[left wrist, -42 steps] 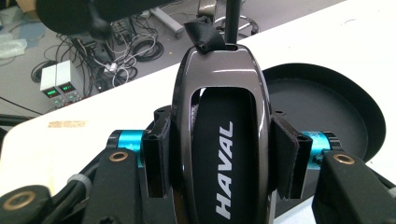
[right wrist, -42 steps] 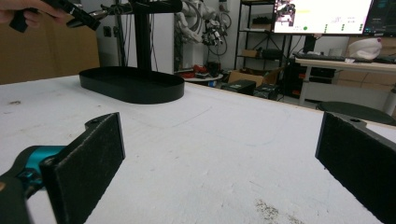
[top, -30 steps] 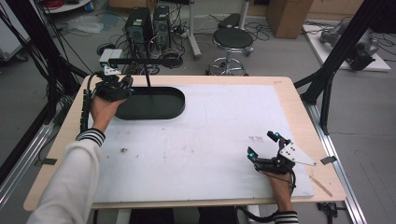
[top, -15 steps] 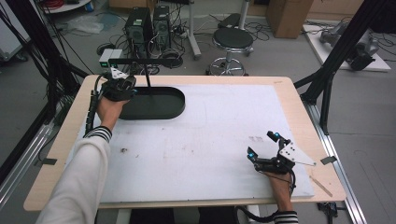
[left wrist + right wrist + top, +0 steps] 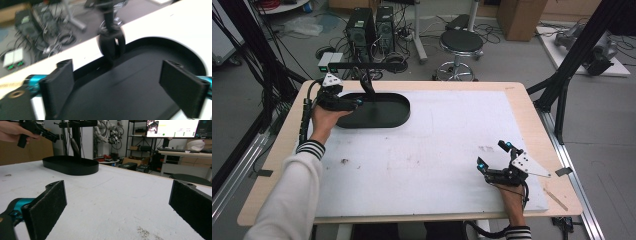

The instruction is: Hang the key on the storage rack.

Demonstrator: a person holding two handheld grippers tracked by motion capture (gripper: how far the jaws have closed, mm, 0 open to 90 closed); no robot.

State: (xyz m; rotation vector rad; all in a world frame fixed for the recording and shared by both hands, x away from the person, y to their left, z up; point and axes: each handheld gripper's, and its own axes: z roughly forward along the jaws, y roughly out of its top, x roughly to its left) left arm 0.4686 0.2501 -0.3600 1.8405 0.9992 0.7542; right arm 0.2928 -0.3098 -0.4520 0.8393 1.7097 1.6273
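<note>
Left gripper (image 5: 354, 102), jaws just opened wide w/ nothing between, hovers over near-left end of black oval tray (image 5: 382, 117); tray's long axis runs left-right. Right gripper (image 5: 492, 162) also wide, well apart.

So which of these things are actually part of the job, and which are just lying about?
Part of the job:
- black oval tray, with the stand rising from its far edge
- left gripper, jaws just opened, nothing between them, over the tray
- right gripper, open, resting on the table

Lying about:
- stool
- computer towers on the floor
</note>
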